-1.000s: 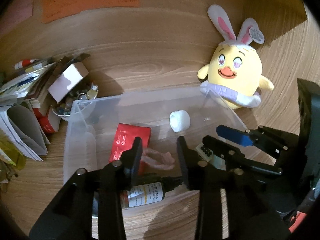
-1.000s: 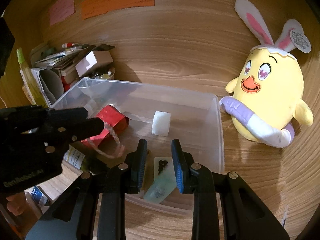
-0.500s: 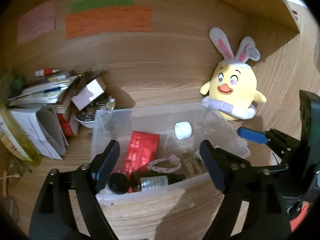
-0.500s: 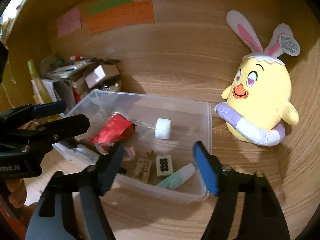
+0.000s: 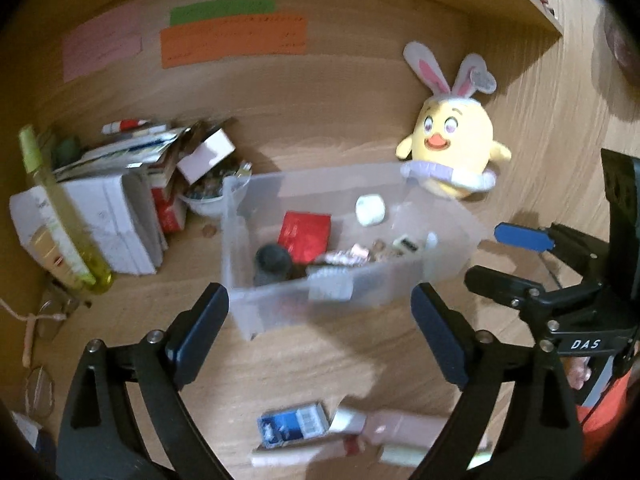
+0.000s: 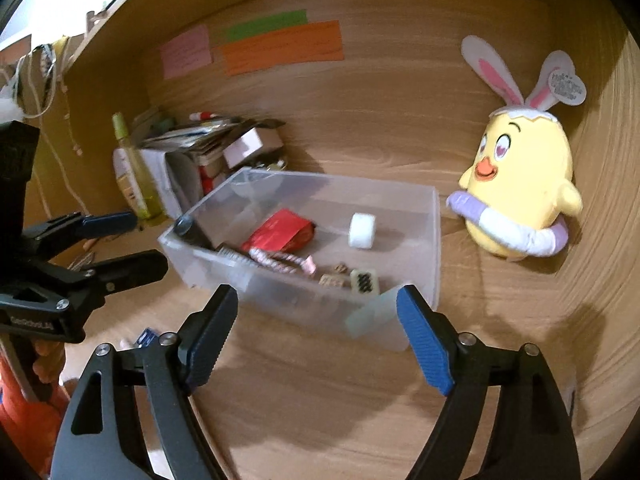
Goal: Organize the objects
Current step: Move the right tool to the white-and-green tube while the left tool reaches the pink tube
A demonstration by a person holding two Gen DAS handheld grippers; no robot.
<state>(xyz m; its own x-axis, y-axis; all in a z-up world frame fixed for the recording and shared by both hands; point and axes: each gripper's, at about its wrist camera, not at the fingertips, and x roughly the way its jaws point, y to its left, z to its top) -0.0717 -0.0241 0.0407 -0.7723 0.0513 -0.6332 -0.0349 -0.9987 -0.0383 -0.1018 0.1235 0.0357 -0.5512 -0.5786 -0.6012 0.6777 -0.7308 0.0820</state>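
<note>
A clear plastic bin (image 5: pixel 448 252) stands on the wooden desk. In it lie a red packet (image 5: pixel 306 232), a white roll (image 5: pixel 370 210), a dark bottle (image 5: pixel 272 264), a braided pink cord (image 6: pixel 280 260), a dotted tile (image 6: pixel 364 282) and a pale tube (image 6: pixel 372 316). My left gripper (image 5: pixel 316 312) hangs short of the bin's near wall. Its jaws are opening and nothing is between them. My right gripper (image 6: pixel 316 304) hovers before the bin's near right corner, also opening and holding nothing. Each gripper shows in the other's view: right gripper (image 5: pixel 508 260), left gripper (image 6: pixel 124 244).
A yellow plush chick with rabbit ears (image 5: pixel 452 148) sits right of the bin. Books and papers (image 5: pixel 120 208), a yellow-green bottle (image 5: pixel 60 216) and a bowl of small items (image 5: pixel 204 196) crowd the left. A blue box (image 5: pixel 294 426) and a pink tube (image 5: pixel 400 426) lie on the near desk.
Both grippers have drawn back out of the bin and their jaws have spread wide. The dark bottle and the pale tube stay in the bin.
</note>
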